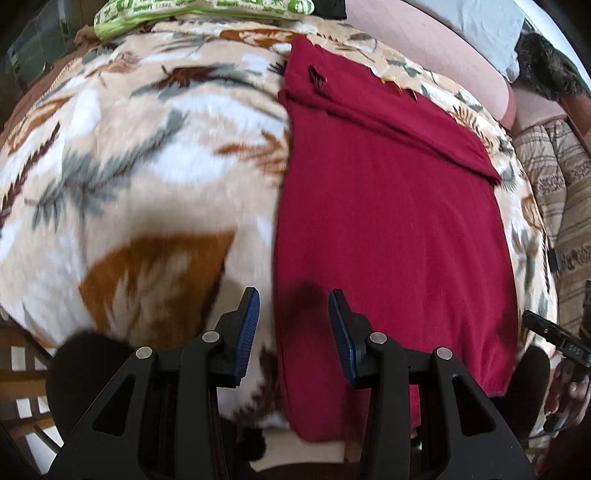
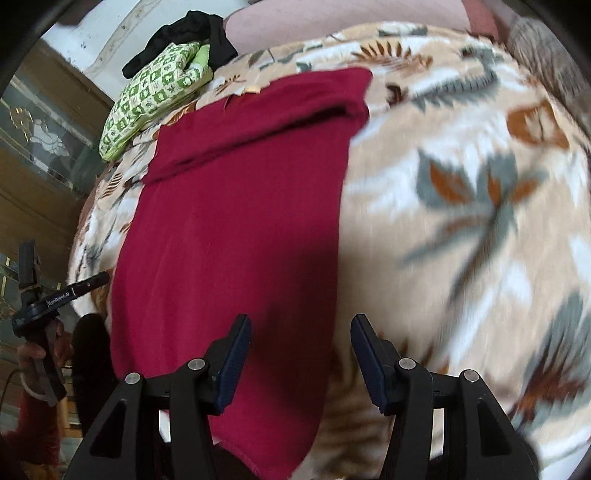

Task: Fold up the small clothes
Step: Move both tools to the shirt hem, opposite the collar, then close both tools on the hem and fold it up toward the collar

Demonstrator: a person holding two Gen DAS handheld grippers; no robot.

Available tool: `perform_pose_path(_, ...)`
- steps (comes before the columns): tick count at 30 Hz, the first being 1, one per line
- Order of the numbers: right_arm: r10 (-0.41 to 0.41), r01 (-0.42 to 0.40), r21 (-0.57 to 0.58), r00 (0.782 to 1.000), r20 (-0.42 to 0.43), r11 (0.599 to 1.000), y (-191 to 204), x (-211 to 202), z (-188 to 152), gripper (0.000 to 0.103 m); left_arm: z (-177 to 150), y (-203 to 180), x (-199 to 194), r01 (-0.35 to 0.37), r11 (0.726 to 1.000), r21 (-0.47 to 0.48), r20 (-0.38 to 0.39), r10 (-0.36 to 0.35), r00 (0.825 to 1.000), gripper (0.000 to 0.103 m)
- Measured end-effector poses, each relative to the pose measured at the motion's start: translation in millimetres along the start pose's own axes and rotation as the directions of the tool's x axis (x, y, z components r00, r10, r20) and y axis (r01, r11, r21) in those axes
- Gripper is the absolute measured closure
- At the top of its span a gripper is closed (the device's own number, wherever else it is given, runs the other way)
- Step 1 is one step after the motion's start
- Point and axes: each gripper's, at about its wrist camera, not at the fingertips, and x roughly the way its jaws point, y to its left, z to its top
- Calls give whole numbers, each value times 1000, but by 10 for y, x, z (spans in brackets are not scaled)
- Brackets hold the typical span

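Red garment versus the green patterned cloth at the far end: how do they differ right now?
The red garment is plain, spread long and flat down the leaf-print blanket, reaching the near edge between both tongs. The green patterned cloth is checked green and white, bunched in a small heap at the blanket's far edge, with a black garment beside it. Both lie ungripped on the bed.

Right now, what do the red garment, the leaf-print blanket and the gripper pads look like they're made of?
Red garment: looks like a soft matte knit, with faint lengthwise ribs and limp folds; fibre unclear.
Leaf-print blanket: probably plush fleece, going by its fuzzy nap and soft-edged print, though motion blur may add to that.
Left gripper and right gripper pads: blue, finely ridged, likely rubber or soft plastic, on black, apparently hard plastic arms.
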Motion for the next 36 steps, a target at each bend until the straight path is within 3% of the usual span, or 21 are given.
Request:
perform_pose_path(6, 28, -25, 49, 998, -49, 998, -68, 31, -301, 49, -235, 37, 117, 16, 1000, -13, -64, -17, 998, 65)
perform_pose_path(9, 53, -47, 72, 995, -82, 996, -77, 90, -412, 48, -288, 94, 231, 69, 996, -58, -103, -75, 992, 65)
perform_pose_path(13, 73, -65, 76, 991, -108, 995, -35, 145, -507, 46, -341, 99, 219, 112, 991, -69, -89, -118, 989, 51)
perform_pose_path(19, 109, -100, 82, 987, -120, 992, -13, 166, -582, 44, -396, 136, 229, 148, 983, -107, -109, -159, 981, 51)
perform_pose_path(29, 183, -171, 127, 980, -82, 977, -62, 178, -631, 43, -476, 39, 254, 129, 991, -31, -117, -132, 984, 52)
perform_pose_path(30, 183, -173, 115, 980, -79, 978, -61, 167, -645, 45, -484, 15, 260, 118, 993, -14, -116, -119, 986, 56)
perform_pose_path(31, 186, -178, 97, 979, -80, 979, -45, 164, -655, 56, -491, -8, 268, 101, 995, 8, -117, -99, 988, 66)
perform_pose_path(32, 189, -183, 76, 978, -88, 980, -11, 179, -655, 72, -496, -21, 270, 84, 996, 27, -116, -80, 990, 69)
perform_pose_path(33, 188, -183, 63, 978, -87, 981, 2, 189, -661, 77, -498, -23, 262, 79, 996, 39, -112, -74, 991, 77)
perform_pose_path(34, 185, -180, 57, 979, -86, 982, 28, 201, -657, 84, -491, -9, 252, 94, 995, 39, -116, -89, 989, 91)
perform_pose_path(36, 181, -179, 32, 980, -80, 983, 77, 193, -623, 93, -467, -5, 222, 106, 993, 53, -122, -99, 988, 96)
